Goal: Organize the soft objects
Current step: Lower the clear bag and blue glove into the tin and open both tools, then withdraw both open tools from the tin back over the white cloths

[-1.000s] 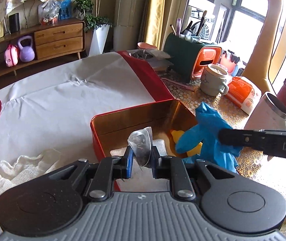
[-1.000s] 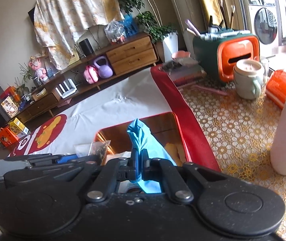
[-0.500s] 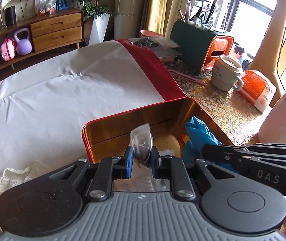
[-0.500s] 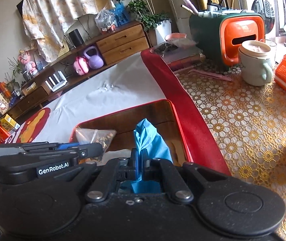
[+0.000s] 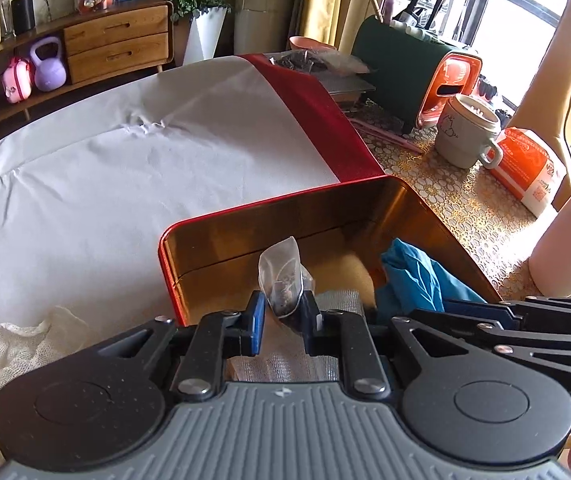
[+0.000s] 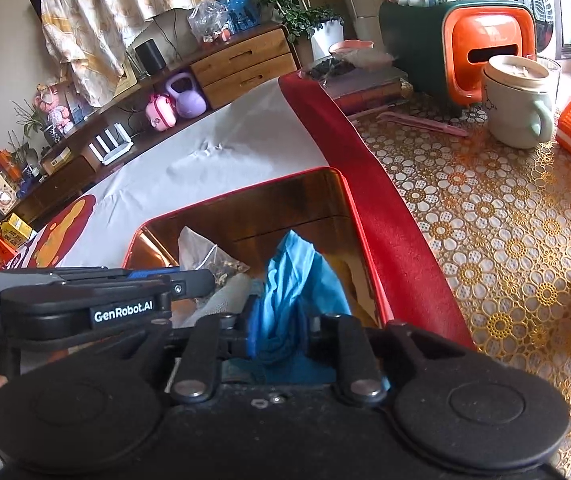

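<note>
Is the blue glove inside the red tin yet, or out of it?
Inside: the blue glove lies crumpled within the red tin's walls, between the right gripper's parted fingers; whether it's released, cannot tell.

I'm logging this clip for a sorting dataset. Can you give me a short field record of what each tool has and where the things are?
left tool: open, a small clear bag of dried bits between its fingers
right tool: open, a blue glove between its fingers
container: red tin with a gold inside, lid off
where both items are: inside the tin, glove to the right of the bag
beside the tin: white gauze cloth on the white sheet, to the left
</note>
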Tool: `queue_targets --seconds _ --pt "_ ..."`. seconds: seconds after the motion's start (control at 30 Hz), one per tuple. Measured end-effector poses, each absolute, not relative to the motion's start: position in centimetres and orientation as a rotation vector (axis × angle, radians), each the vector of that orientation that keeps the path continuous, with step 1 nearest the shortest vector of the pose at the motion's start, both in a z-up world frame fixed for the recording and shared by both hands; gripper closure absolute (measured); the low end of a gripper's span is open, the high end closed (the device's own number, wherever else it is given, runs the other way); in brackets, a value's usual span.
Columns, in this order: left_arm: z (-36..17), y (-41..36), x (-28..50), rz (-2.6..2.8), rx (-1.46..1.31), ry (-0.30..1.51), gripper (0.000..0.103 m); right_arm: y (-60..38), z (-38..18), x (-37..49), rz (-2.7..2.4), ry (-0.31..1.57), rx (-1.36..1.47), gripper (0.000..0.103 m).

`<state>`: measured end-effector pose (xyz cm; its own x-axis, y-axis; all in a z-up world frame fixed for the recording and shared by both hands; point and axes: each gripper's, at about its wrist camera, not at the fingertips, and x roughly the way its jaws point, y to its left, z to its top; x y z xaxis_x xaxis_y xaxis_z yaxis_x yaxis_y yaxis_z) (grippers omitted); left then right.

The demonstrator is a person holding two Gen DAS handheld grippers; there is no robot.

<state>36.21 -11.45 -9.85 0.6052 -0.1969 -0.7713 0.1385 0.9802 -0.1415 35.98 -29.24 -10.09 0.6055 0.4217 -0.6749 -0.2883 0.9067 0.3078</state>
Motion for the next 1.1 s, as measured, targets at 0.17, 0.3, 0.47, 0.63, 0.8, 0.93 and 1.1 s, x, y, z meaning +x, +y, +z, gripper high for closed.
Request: queue_targets --seconds 0.17,0.3,0.47,0.63,0.8,0.93,1.1 --pt "-9.3 -11.0 36.0 -0.180 -0.071 0.908 0.084 -29.2 -9.4 34.9 0.437 0.803 0.159 0.068" --pt "-8.9 -10.6 35.4 -0.177 -0.076 0.911 0.079 -29.1 -8.7 33.7 0.443 0.783 0.117 0.062" --pt "-8.0 -10.3 34.6 -0.187 -0.089 0.893 0.046 -29.4 -7.8 32.2 0.451 0.767 0.092 0.055" --pt "-6.6 -10.3 33.3 -0.192 -0.089 0.855 0.045 -29.7 -6.6 30.9 0.457 0.748 0.078 0.047" --pt "-4.9 -9.8 31.0 -0.206 -0.072 0.817 0.044 -29.6 -5.3 29.4 0.469 0.727 0.068 0.043" --pt "-3.6 -9.1 28.9 -0.199 -0.067 0.788 0.043 -29.2 -4.2 27.8 0.478 0.706 0.055 0.039" --pt "-2.0 -7.8 26.1 -0.206 -0.083 0.756 0.042 -28.7 -2.9 25.8 0.485 0.681 0.047 0.031"
